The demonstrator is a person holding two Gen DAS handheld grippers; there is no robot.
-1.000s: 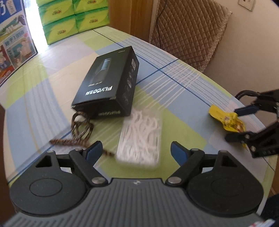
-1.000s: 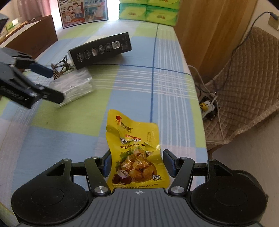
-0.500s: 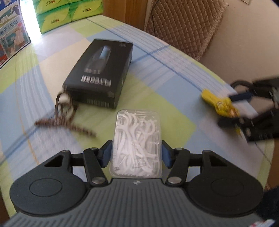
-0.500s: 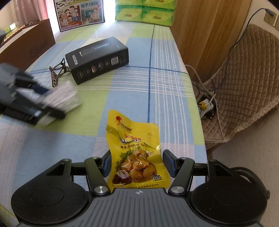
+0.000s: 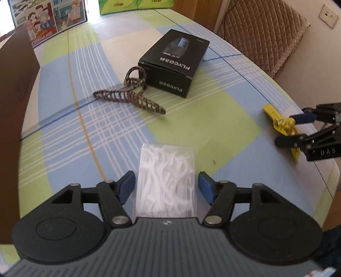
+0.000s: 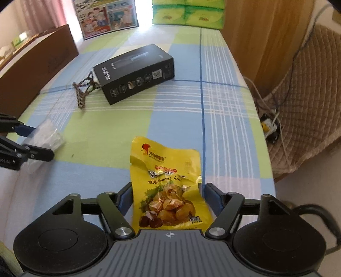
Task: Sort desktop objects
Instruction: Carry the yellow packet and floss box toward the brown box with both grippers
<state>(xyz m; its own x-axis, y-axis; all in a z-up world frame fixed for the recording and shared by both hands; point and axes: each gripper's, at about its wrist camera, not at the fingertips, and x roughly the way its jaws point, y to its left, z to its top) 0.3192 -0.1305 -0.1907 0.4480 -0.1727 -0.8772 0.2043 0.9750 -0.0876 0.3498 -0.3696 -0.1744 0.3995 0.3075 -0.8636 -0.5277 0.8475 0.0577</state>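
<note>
My left gripper (image 5: 166, 187) is shut on a clear box of white floss picks (image 5: 167, 176) and holds it over the checked tablecloth. My right gripper (image 6: 167, 197) is shut on a yellow chestnut snack bag (image 6: 168, 181) near the table's right edge. A black FLYCO box (image 5: 174, 61) lies mid-table, with a brown patterned hair clip (image 5: 132, 93) against its near left corner. The right gripper shows in the left wrist view (image 5: 298, 130) with the yellow bag (image 5: 281, 124). The left gripper shows in the right wrist view (image 6: 32, 141) with the floss box (image 6: 45, 136).
A brown cardboard box (image 6: 36, 61) stands along the left side. Green tissue packs (image 6: 189, 12) and a printed poster (image 6: 106, 17) are at the far end. A quilted chair (image 6: 309, 95) and cables (image 6: 270, 125) are beyond the right table edge.
My left gripper closed on the floss box, then drew back toward the near left with it. My right gripper keeps holding the snack bag in much the same place.
</note>
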